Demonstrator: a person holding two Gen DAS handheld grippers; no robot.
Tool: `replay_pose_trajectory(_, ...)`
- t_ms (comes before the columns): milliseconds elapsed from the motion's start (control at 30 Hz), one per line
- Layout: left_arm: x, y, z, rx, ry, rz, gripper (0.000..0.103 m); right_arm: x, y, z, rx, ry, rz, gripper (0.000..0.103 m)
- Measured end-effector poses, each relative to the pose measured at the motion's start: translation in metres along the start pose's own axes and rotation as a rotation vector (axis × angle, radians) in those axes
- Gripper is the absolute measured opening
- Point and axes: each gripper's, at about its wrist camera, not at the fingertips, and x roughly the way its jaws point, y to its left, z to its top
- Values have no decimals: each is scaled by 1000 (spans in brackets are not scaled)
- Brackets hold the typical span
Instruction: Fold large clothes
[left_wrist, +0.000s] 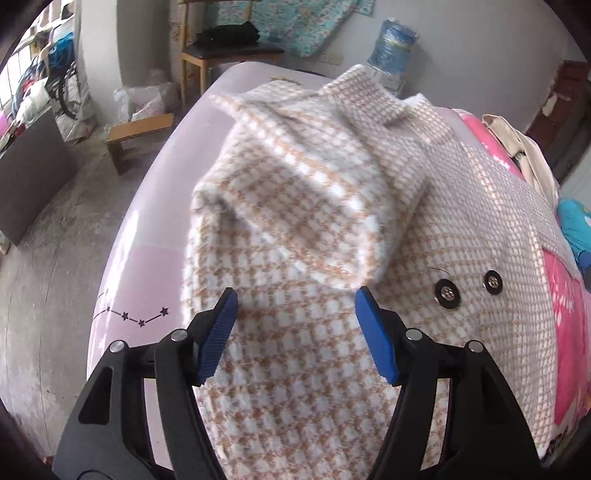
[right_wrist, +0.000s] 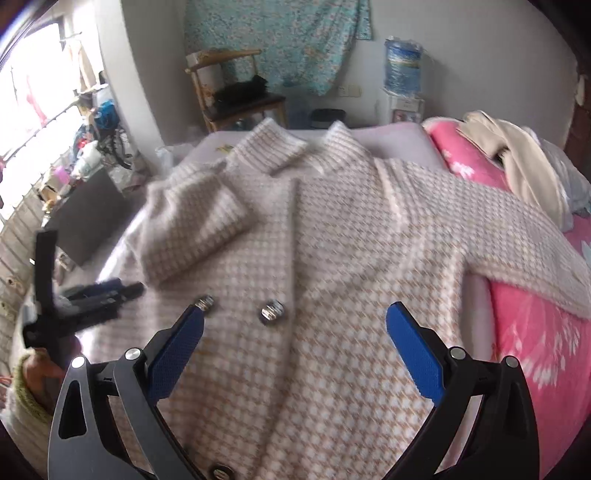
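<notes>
A cream-and-tan houndstooth coat (right_wrist: 332, 240) lies front up on the lilac bed sheet (left_wrist: 147, 266), collar at the far end. One sleeve (left_wrist: 295, 192) lies folded across the chest, its cuff just beyond my left gripper (left_wrist: 296, 291), which is open with nothing pinched between its blue pads. Two dark buttons (left_wrist: 447, 294) sit to the right of that cuff. My right gripper (right_wrist: 295, 308) hovers open over the coat's front by its metal buttons (right_wrist: 272, 310). The other sleeve (right_wrist: 517, 236) stretches right over the pink blanket. In the right wrist view the left gripper (right_wrist: 92, 295) shows at the left.
A pink flowered blanket (right_wrist: 535, 332) covers the bed's right side, with a beige garment (right_wrist: 517, 155) heaped on it. Beyond the bed stand a wooden chair (right_wrist: 240, 99) and a water bottle (right_wrist: 402, 66). A low wooden stool (left_wrist: 136, 136) and clutter sit on the concrete floor at left.
</notes>
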Motion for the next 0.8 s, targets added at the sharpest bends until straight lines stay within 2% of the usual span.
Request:
replay_pose_trajectory(100, 1, 6, -2, -34, -22, -15, 63, 18, 48, 45, -96, -7, 164, 97)
replay_pose_trajectory(167, 3, 2, -1, -31, -26, -12, 64, 41, 86, 75, -178, 18, 256, 97)
replay_pose_trajectory(233, 2, 3, -1, -42, -33, -27, 67, 73, 126, 101, -263, 60, 304, 97)
replay_pose_trajectory(300, 1, 5, -2, -60, -42, -42, 68, 109, 164, 121, -340, 124, 324, 88)
replay_pose_trajectory(400, -2, 10, -5, -83, -53, -68, 73, 164, 212, 143, -424, 205, 264, 79)
replay_pose_trajectory(533, 0, 8, -7, -99, -62, -99, 84, 222, 249, 151, -518, 271, 158, 66)
replay_pose_trajectory(567, -1, 8, -8, -104, -68, -96, 84, 237, 254, 149, -535, 298, 119, 55)
replay_pose_trajectory(600, 0, 7, -8, -107, -71, -94, 85, 250, 255, 148, -545, 324, 78, 34)
replay_pose_trajectory(633, 0, 6, -9, -110, -74, -95, 85, 260, 254, 147, -546, 348, 48, 27)
replay_pose_trajectory(700, 0, 6, -9, -116, -81, -112, 90, 260, 245, 152, -486, 354, 90, 14)
replay_pose_trajectory(800, -1, 11, -10, -149, -83, -161, 95, 230, 229, 161, -431, 281, 132, 12)
